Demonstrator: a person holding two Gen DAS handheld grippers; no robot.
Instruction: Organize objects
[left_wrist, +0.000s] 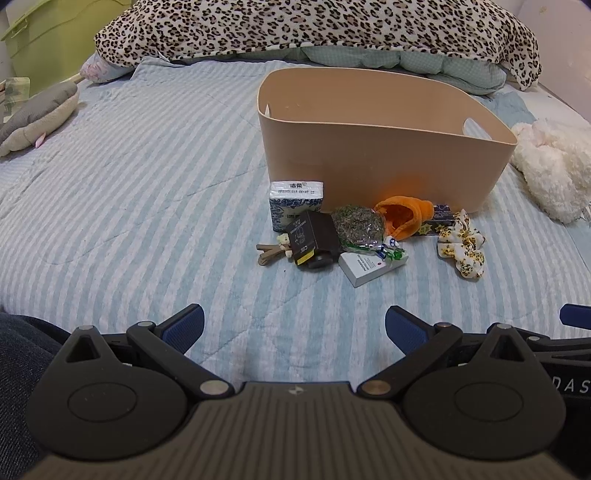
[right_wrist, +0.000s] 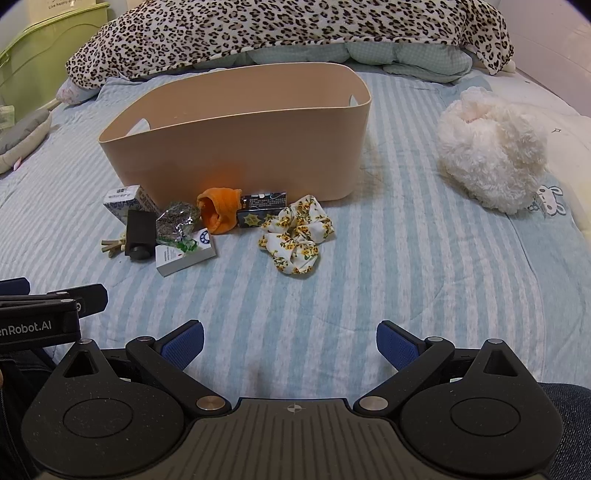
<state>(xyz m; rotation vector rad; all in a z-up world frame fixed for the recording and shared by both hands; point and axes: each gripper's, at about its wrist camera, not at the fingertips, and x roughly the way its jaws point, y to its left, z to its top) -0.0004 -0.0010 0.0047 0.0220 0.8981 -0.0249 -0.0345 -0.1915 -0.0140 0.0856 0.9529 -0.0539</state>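
A tan plastic bin (left_wrist: 369, 155) (right_wrist: 236, 147) stands on the striped bed. In front of it lies a pile: a blue-white tissue pack (left_wrist: 295, 205) (right_wrist: 125, 203), a dark box (left_wrist: 317, 236) (right_wrist: 139, 234), a bag of dried herbs (left_wrist: 356, 225) (right_wrist: 175, 219), a white card box (left_wrist: 369, 267) (right_wrist: 184, 256), an orange pouch (left_wrist: 402, 216) (right_wrist: 219, 210), a dark starred box (left_wrist: 437, 221) (right_wrist: 260, 208), a floral scrunchie (left_wrist: 461, 245) (right_wrist: 295, 236) and a small tan clip (left_wrist: 269, 253) (right_wrist: 110, 245). My left gripper (left_wrist: 294, 328) and right gripper (right_wrist: 290, 345) are open, empty, near the bed's front.
A leopard-print blanket (left_wrist: 314, 29) (right_wrist: 288, 29) is heaped behind the bin. A white fluffy toy (left_wrist: 554, 166) (right_wrist: 491, 151) lies to the right, a grey cushion (left_wrist: 33, 114) to the left. A green container (left_wrist: 48, 40) stands at far left. The left gripper's body (right_wrist: 40, 314) shows beside the right.
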